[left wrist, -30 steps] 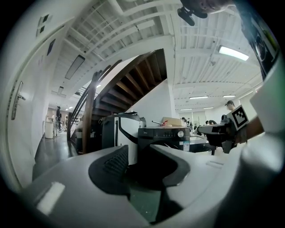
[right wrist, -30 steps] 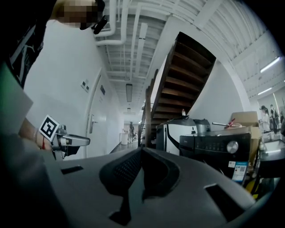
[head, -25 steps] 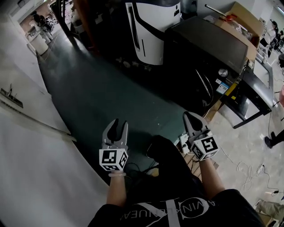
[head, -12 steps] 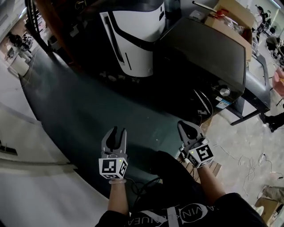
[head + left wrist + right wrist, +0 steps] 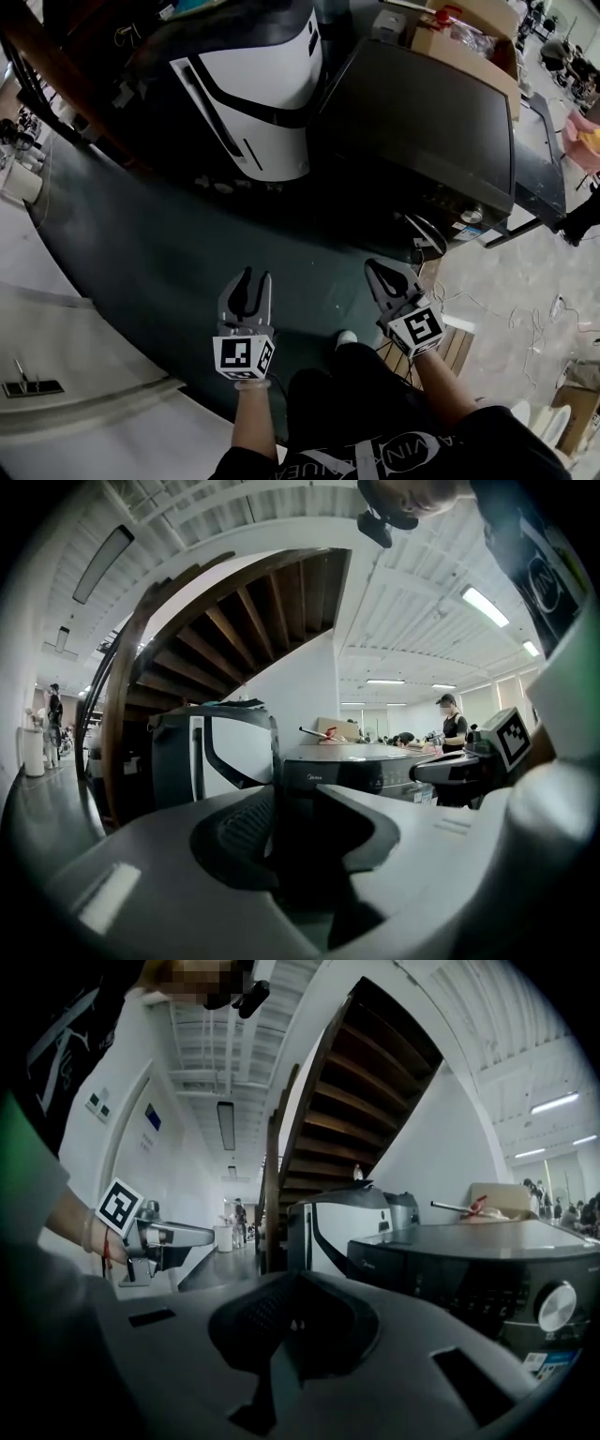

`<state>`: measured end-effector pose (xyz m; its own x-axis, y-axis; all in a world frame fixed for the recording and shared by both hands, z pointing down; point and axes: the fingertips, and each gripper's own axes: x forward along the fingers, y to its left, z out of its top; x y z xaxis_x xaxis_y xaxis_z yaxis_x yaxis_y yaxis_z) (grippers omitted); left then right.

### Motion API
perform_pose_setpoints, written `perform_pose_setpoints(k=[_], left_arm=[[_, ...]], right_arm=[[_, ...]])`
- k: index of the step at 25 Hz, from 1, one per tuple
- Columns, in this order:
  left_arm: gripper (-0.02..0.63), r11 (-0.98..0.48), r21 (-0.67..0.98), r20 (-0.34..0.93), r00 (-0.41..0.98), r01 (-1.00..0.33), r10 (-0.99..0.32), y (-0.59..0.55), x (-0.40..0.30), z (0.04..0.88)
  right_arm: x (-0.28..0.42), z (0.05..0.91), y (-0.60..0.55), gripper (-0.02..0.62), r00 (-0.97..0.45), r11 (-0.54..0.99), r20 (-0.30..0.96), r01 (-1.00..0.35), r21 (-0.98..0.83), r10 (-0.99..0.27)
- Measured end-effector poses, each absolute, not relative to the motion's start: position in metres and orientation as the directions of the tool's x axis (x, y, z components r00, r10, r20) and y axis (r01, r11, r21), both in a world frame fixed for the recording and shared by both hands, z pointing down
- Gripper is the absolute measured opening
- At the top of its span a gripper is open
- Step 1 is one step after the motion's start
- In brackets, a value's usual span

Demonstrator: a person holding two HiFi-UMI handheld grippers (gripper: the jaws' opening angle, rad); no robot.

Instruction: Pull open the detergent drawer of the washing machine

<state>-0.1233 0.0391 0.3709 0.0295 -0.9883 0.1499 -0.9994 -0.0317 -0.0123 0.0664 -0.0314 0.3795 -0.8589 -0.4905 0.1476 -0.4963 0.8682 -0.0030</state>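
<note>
Green floor (image 5: 169,253), boxy black washing machine (image 5: 422,122)

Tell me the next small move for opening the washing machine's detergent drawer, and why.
Probably step closer and bring the open left hand-held gripper toward the front of the washing machine; it hangs well short of the machine, holding nothing.

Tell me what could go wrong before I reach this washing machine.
Loose cables trail beside the washing machine, close to where you would step: a trip risk. The right gripper has its jaws together, so it could only bump the machine's front unless opened first.
</note>
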Motion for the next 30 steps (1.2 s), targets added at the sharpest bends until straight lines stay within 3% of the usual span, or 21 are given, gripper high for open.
perform_pose_setpoints(k=[9,24,30], left_arm=[[0.132,-0.166,-0.018,0.167,0.16,-0.986,-0.973,-0.017,-0.105,0.348],[0.132,-0.44,0.074,0.238,0.444,-0.895,-0.864,-0.117,-0.081,0.4],[0.132,-0.497,0.193,0.224,0.531,-0.846,-0.817,-0.152,-0.074,0.422]], right_arm=[[0.073,0.376,-0.049,0.012,-0.821,0.829,0.165,-0.558,-0.037,-0.546],[0.06,0.406,-0.095,0.012,-0.664,0.663,0.223,-0.743,-0.088,-0.714],[0.051,0.422,-0.116,0.012,-0.611,0.606,0.236,-0.789,-0.104,-0.755]])
